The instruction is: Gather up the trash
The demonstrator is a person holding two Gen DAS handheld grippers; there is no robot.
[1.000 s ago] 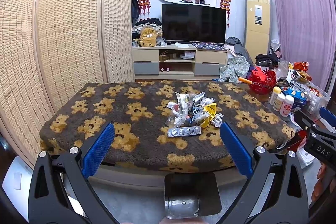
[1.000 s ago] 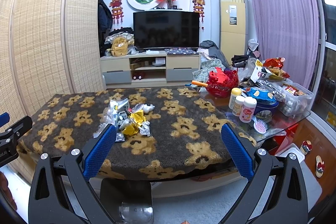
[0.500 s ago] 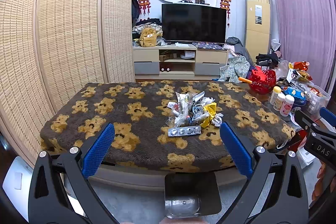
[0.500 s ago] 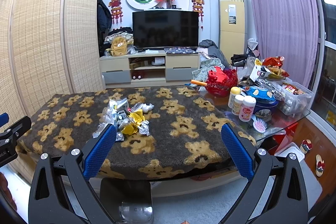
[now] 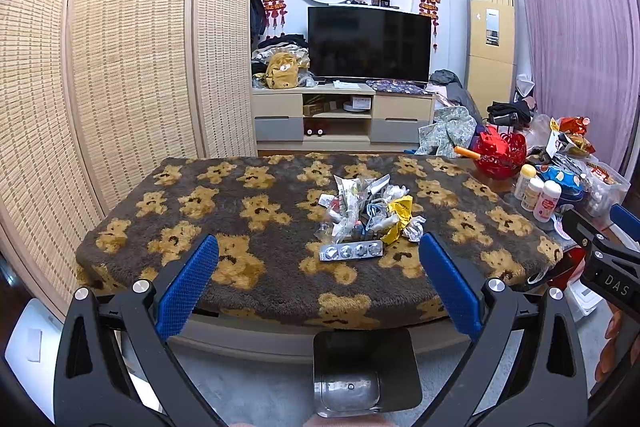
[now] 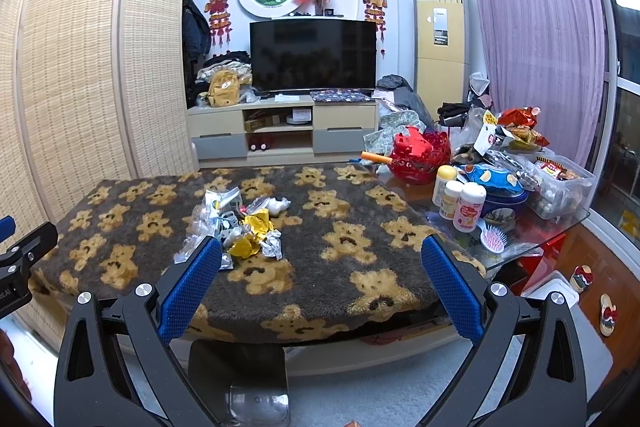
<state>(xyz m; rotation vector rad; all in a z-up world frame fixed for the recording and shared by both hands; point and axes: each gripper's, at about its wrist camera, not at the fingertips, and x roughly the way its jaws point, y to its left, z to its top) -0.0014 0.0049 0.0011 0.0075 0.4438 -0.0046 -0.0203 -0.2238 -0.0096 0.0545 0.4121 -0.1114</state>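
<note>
A pile of trash (image 5: 368, 213) lies mid-table on the bear-print cloth: clear wrappers, crumpled foil, a yellow wrapper (image 5: 398, 217) and a silver blister pack (image 5: 351, 251) at its near edge. It also shows in the right wrist view (image 6: 240, 227). My left gripper (image 5: 319, 287) is open and empty, held back from the table's near edge, facing the pile. My right gripper (image 6: 321, 287) is open and empty, to the right of the pile. A dark bin (image 5: 366, 367) stands on the floor below the table edge, also in the right wrist view (image 6: 240, 383).
The table (image 5: 200, 227) carries a brown bear-print cloth. Its right end holds a red basket (image 6: 420, 159), white bottles (image 6: 460, 203), a blue tin, a hairbrush and a clear box of snacks (image 6: 560, 183). A woven screen stands at left; a TV unit stands behind.
</note>
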